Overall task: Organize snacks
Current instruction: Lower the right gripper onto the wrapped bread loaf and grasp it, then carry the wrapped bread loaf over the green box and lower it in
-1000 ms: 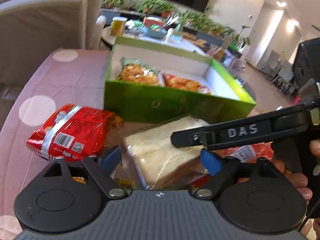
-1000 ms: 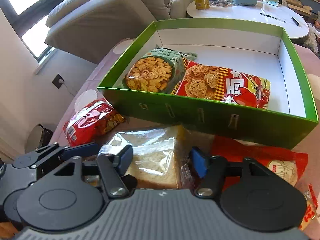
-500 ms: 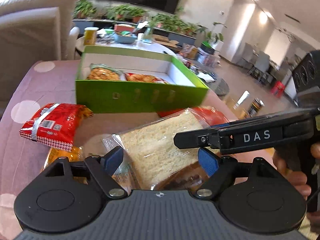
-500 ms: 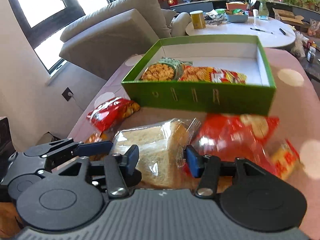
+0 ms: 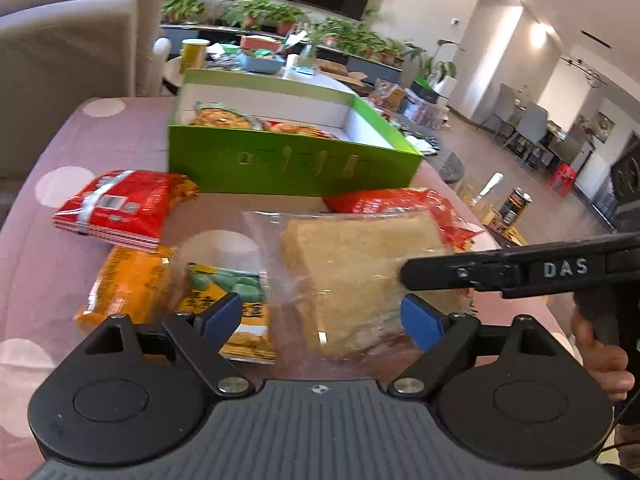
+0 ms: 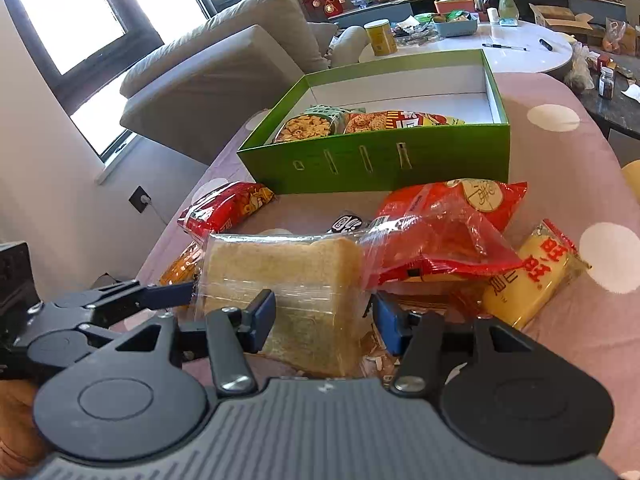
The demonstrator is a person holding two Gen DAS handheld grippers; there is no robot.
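Two grippers, left gripper (image 5: 322, 318) and right gripper (image 6: 322, 316), I see clamped on the clear-wrapped, pale square bread loaf (image 6: 288, 276), the right's jaws having just widened.

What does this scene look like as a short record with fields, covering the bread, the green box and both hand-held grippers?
bread bag: in front of the green box, between the fingers of both grippers
left hand-held gripper: straddles the bag; grip unclear
right hand-held gripper: jaws have just been opening, bag between them; contact unclear
box contents: two snack packets in its left part
loose snacks: red packet, yellow packet on the dotted tablecloth
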